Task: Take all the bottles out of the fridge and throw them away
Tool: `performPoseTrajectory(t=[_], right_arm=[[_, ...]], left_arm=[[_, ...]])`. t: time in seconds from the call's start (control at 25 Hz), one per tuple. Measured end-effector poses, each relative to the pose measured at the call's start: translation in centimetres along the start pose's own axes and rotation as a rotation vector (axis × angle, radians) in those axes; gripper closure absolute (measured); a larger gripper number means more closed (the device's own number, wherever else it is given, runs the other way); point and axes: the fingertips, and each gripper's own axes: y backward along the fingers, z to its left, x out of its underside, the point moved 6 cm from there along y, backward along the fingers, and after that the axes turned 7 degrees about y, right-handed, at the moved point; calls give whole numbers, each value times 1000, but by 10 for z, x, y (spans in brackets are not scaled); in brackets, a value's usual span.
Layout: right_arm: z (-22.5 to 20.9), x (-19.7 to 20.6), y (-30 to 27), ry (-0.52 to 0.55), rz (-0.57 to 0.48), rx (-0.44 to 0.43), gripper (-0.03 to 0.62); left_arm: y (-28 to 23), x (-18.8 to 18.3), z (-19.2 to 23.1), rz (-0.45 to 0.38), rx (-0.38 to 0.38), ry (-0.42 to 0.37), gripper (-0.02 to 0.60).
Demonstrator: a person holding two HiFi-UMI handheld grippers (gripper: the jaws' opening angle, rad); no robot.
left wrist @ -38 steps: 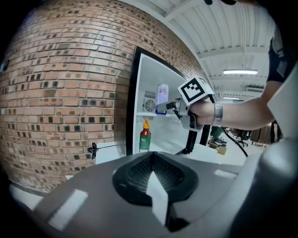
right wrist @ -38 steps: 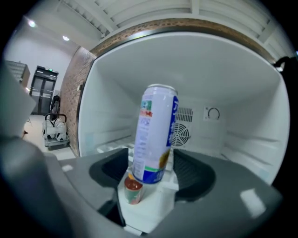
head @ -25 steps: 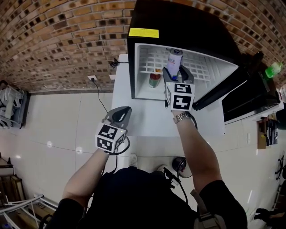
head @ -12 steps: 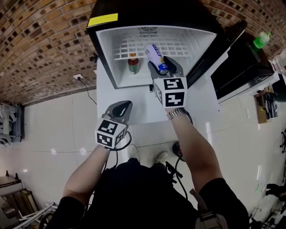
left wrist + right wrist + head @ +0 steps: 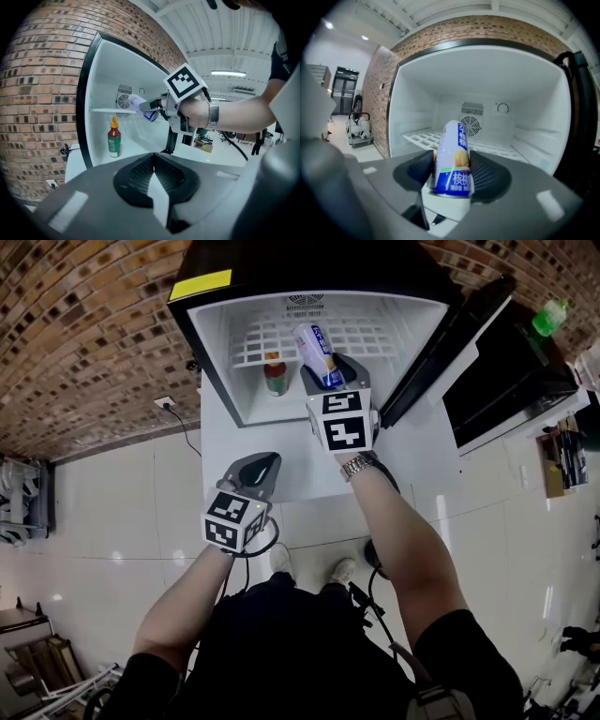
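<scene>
Fingers (image 5: 487,174) of the right gripper (image 5: 451,182) have just closed onto the bottle (image 5: 452,157); left gripper's (image 5: 154,180) are together.

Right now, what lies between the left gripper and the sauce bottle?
Only bare white table and fridge floor, per the head view, between left gripper and sauce bottle.

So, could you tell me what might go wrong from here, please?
The blue-and-white drink bottle leans in the right gripper, whose jaws have just been closing on its lower end; it could slip out. The sauce bottle left in the fridge could be clipped on the next reach.
</scene>
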Motion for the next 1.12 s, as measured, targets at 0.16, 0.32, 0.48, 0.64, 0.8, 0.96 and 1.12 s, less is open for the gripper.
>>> performPoseTrajectory(t=[0.16, 0.32, 0.48, 0.64, 0.8, 0.96, 1.12], right_arm=[[4, 1, -12, 35, 58, 8, 352], [16, 7, -18, 75, 111, 12, 347], [21, 10, -23, 141, 156, 22, 340], [22, 23, -30, 129, 160, 25, 335], [6, 21, -18, 67, 98, 55, 336], [2, 21, 7, 48, 60, 64, 336], [-4, 43, 46, 20, 70, 86, 336]], left_arm=[[4, 0, 10, -6, -20, 14, 577], [8, -4, 18, -21, -26, 25, 578], [10, -8, 19, -30, -19, 22, 577], [15, -5, 17, -29, -22, 21, 577], [21, -1, 21, -23, -34, 27, 578], [21, 1, 17, -13, -21, 29, 578], [3, 3, -5, 9, 43, 5, 578]])
